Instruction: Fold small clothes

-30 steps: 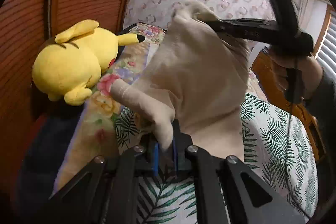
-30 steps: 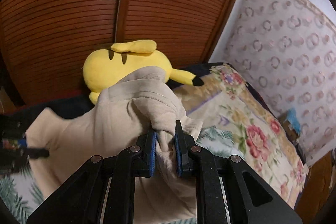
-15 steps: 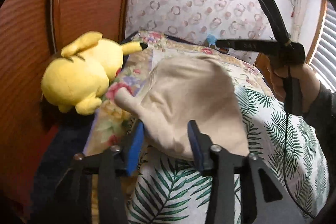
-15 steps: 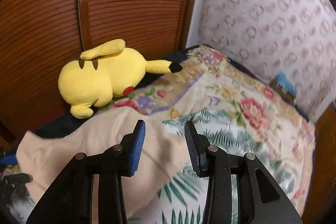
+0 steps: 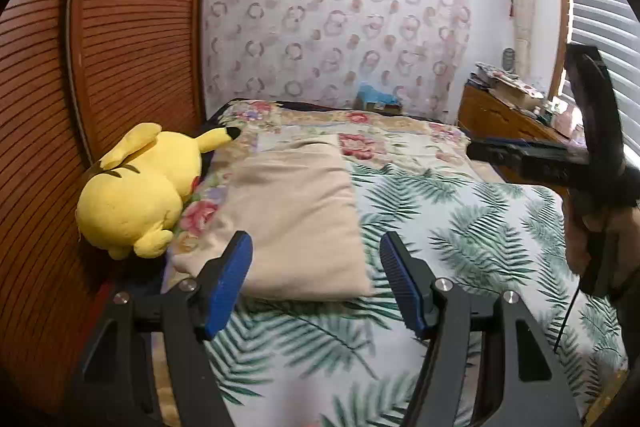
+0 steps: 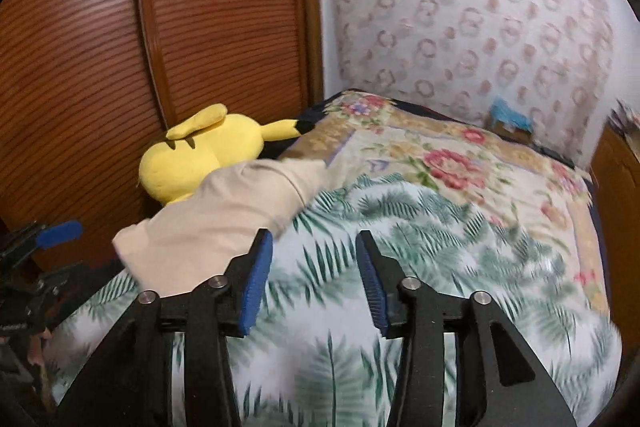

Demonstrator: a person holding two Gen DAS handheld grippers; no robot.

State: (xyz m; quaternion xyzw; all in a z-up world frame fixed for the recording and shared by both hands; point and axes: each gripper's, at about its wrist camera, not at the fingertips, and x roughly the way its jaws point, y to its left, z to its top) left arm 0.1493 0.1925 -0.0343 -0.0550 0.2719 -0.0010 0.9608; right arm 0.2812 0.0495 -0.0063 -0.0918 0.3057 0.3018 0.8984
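The left hand-held gripper [image 5: 316, 281] was wide open, just above the bed [image 5: 460, 227]. A folded tan cloth [image 5: 296, 215] lay flat there. A yellow plush toy [image 5: 138, 189] lay beside it. The right hand-held gripper [image 5: 480, 151] hung well apart.

My left-claw camera sits low over the fern-print bedspread [image 5: 460, 235], looking along the bed toward the far wallpapered wall [image 5: 340, 27], with my left gripper [image 5: 316, 279] close in the foreground. My right-claw camera looks from further right, angled left toward the louvred wardrobe door [image 6: 224, 7]. Both views share the folded beige garment [image 5: 296, 219], the yellow plush toy [image 5: 140, 187] and the floral quilt [image 6: 440, 155].
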